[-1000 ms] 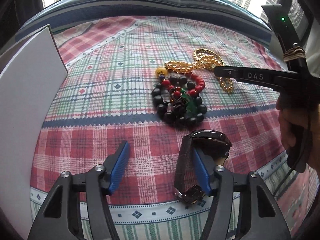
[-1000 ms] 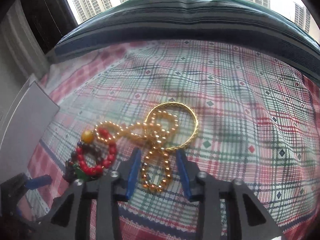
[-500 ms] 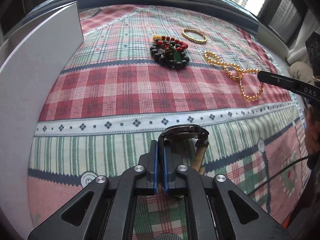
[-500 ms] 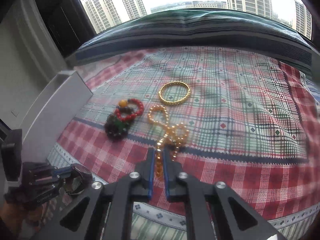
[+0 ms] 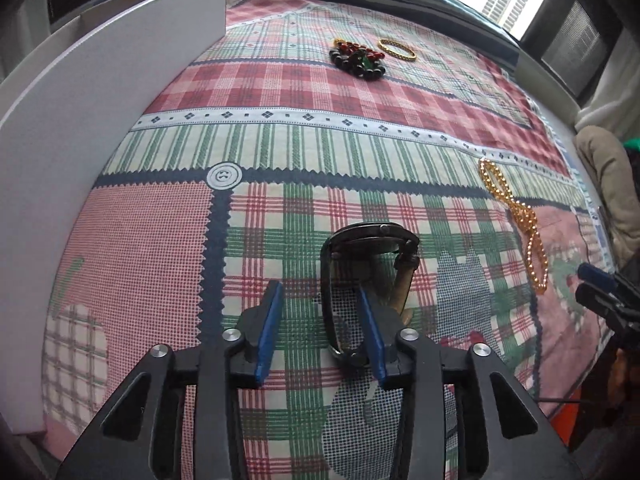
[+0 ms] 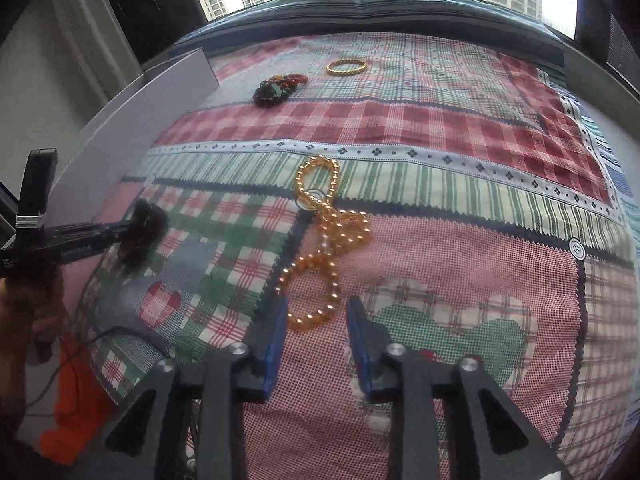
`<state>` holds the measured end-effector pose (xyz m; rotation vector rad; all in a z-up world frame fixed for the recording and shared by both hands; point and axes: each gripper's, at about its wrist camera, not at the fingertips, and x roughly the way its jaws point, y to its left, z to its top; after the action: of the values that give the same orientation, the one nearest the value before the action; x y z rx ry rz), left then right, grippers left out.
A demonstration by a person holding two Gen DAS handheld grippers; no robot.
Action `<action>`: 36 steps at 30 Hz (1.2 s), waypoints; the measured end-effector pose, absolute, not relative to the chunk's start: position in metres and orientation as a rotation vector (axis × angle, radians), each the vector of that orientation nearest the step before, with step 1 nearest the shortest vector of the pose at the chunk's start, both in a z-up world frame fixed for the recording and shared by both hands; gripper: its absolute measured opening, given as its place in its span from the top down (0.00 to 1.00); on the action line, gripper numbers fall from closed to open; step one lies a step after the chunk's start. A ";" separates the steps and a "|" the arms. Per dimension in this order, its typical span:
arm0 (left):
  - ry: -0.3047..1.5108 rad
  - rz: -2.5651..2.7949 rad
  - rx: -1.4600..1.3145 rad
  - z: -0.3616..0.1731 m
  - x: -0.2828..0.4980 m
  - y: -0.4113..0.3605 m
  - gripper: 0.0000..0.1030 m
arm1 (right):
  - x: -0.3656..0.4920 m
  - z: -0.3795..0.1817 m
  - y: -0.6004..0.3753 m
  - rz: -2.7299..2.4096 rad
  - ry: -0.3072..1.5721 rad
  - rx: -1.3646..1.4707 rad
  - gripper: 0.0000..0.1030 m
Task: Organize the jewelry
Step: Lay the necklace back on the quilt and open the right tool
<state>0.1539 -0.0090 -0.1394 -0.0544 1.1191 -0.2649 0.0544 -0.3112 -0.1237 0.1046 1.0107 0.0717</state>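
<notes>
Jewelry is spread over a plaid bedspread (image 5: pixel 280 92) here, and both tools are letting go at once. Left tool (image 5: pixel 320 328) has its jaws opening; the watch (image 5: pixel 368 280) lies on the bedspread with its strap looped around the right pad, so that pad sits inside the band and nothing is pinched. Right tool (image 6: pixel 316 332) is opening too, with the gold bead strand (image 6: pixel 324 248) lying just ahead of its tips, not gripped as far as I can see.

The bit that matters: that strand runs lengthwise straight away from the right tool, twisted into loops, near end almost between the pads. From the left tool it's well off toward the right edge.

Rest of the pile, the dark and red beads (image 5: pixel 358 60) and the gold bangle (image 5: pixel 396 49), sits far up the bedspread, touching or just beside each other. I'd guess either tool has to reach well forward for those next. White board (image 5: pixel 80 128) along the left side.
</notes>
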 end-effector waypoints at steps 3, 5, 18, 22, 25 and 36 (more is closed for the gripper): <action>1.090 -0.248 -0.068 -0.132 0.144 -0.002 0.37 | 0.031 -0.117 -0.314 0.021 0.958 0.158 0.40; 1.080 -0.238 -0.072 -0.127 0.138 0.002 0.32 | 0.018 -0.116 -0.312 -0.020 0.953 0.152 0.40; 1.050 -0.194 -0.061 -0.115 0.102 0.013 0.20 | -0.008 -0.124 -0.290 -0.106 0.983 0.065 0.40; 1.059 -0.180 -0.054 -0.118 0.098 0.014 0.20 | -0.009 -0.124 -0.281 -0.086 0.982 0.064 0.40; 1.060 -0.177 -0.042 -0.119 0.095 0.013 0.20 | -0.011 -0.125 -0.275 -0.073 0.987 0.063 0.40; 1.063 -0.201 -0.086 -0.118 0.095 0.026 0.20 | -0.016 -0.127 -0.277 -0.074 0.988 0.083 0.40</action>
<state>0.0951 0.0256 -0.1183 -0.0860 1.0633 -0.2011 -0.0157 -0.2767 -0.1275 0.0835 0.9878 -0.0735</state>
